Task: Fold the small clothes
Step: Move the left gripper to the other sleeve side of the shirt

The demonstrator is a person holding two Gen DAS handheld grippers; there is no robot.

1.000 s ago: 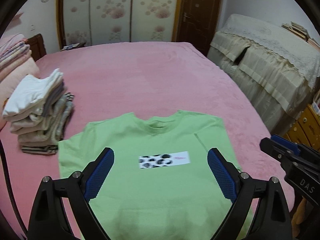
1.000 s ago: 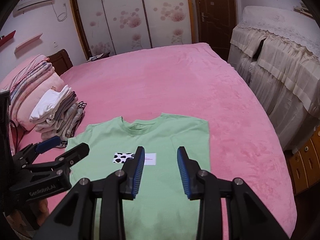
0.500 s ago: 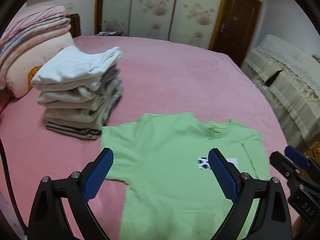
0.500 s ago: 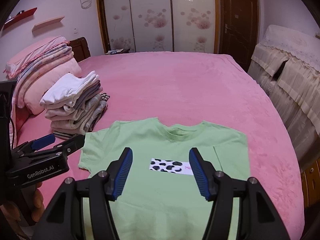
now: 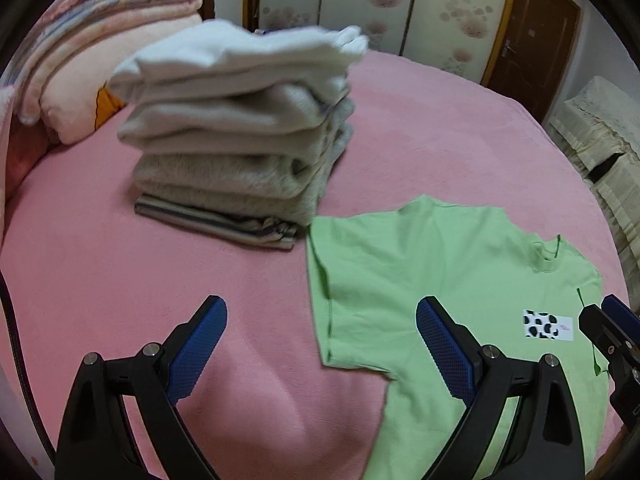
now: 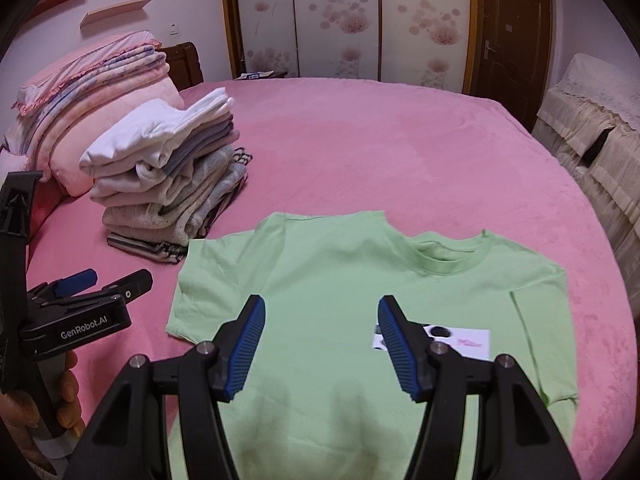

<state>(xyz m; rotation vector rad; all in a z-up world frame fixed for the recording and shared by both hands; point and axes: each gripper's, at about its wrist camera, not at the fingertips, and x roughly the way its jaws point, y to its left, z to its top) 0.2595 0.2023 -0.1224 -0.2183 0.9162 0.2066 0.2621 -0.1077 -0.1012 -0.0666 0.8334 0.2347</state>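
A light green T-shirt (image 6: 360,280) with a white spotted patch (image 6: 468,342) lies flat on the pink bed, collar away from me. It also shows in the left wrist view (image 5: 420,280). My left gripper (image 5: 320,344) is open and empty, held above the shirt's left sleeve edge. In the right wrist view it (image 6: 108,282) hovers left of the sleeve. My right gripper (image 6: 322,344) is open and empty above the shirt's middle; its tip (image 5: 612,332) shows at the right edge of the left wrist view.
A stack of folded clothes (image 6: 168,176) stands just left of the shirt, also in the left wrist view (image 5: 240,140). Folded pink blankets (image 6: 92,92) lie behind it. A covered cabinet (image 6: 592,140) stands right of the bed (image 6: 380,140).
My left gripper has swung left, from over the shirt's chest to its left sleeve, nearer the stack. My right gripper has opened wider and moved left over the shirt.
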